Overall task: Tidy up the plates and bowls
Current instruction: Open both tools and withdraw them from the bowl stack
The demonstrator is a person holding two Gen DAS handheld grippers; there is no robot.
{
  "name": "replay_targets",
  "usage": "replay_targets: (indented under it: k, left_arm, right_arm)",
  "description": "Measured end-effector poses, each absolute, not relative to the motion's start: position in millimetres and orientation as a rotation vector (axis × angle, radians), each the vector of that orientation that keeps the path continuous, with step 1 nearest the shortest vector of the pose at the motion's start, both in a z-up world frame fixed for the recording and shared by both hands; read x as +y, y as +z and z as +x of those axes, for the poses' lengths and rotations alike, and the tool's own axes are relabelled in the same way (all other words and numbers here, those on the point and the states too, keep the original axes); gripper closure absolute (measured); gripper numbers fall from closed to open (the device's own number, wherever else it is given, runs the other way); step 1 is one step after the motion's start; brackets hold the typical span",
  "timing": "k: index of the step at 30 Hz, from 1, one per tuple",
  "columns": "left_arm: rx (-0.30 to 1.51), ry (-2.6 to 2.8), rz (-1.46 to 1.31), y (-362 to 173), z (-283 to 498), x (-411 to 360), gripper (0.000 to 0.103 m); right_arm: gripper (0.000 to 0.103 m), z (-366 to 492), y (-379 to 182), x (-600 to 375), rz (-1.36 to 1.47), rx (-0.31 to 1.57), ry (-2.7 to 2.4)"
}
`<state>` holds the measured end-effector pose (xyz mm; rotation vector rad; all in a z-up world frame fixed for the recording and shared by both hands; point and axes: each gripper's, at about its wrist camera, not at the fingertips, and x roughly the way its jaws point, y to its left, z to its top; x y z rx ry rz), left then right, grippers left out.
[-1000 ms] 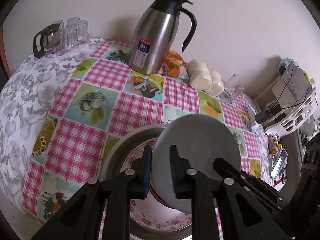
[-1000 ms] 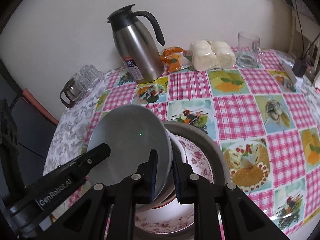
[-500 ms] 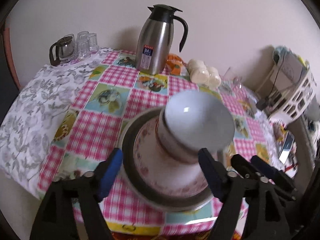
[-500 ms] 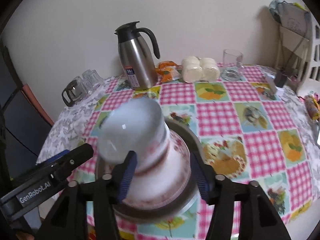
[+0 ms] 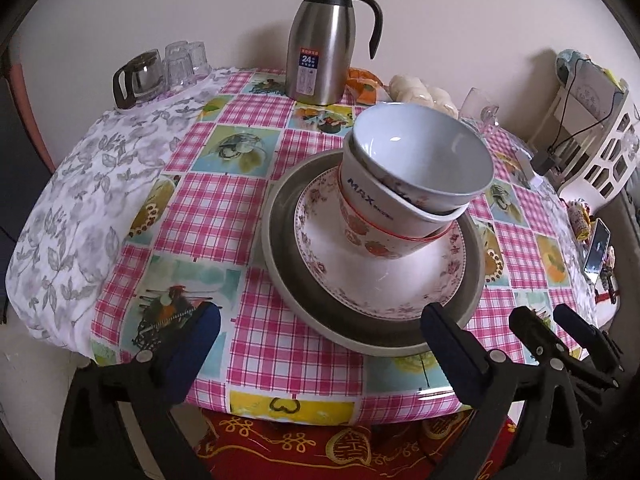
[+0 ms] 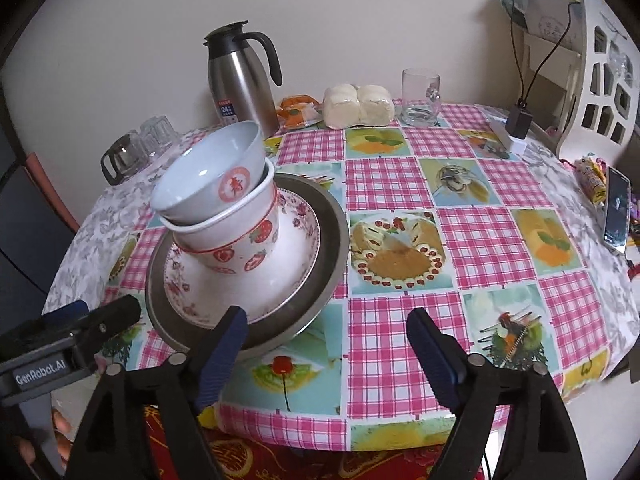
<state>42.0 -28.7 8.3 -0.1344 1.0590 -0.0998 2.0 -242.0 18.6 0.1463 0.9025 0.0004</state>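
Standing on the checked tablecloth near the front edge of the table is a stack of dishes: a grey metal basin at the bottom, a flowered plate inside it, and on the plate three bowls nested one in another. The lowest is a bowl with strawberries, above it sits a white bowl with letters, and on top rests a pale blue bowl, tilted a little toward the left side. In the right wrist view the same top bowl shows a red round mark on its side, and the basin lies at the left part of the table. The left gripper is in front of the stack with its jaws wide apart and nothing between them; the right fingertip is seen just over the near rim of the basin. The right gripper is also spread apart and empty, near the front edge, right of the stack. Far behind stand a steel jug, a glass mug and a pack of buns close to the wall.
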Motion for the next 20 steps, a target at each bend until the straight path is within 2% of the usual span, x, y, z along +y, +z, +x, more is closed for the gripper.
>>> replay_targets:
  k: [4,20]
  left_arm:
    - [1.068,-0.066,-0.085,9.4,40.3,-34.7,0.003]
    - [1.043,0.038,0.019,12.9,36.1,-38.7,0.003]
  right_arm:
    - [0.012,-0.1,18.6,-242.2,0.150,0.898,0.003]
    - [0.012,3.2,13.5,-246.1,0.165,0.910,-0.009]
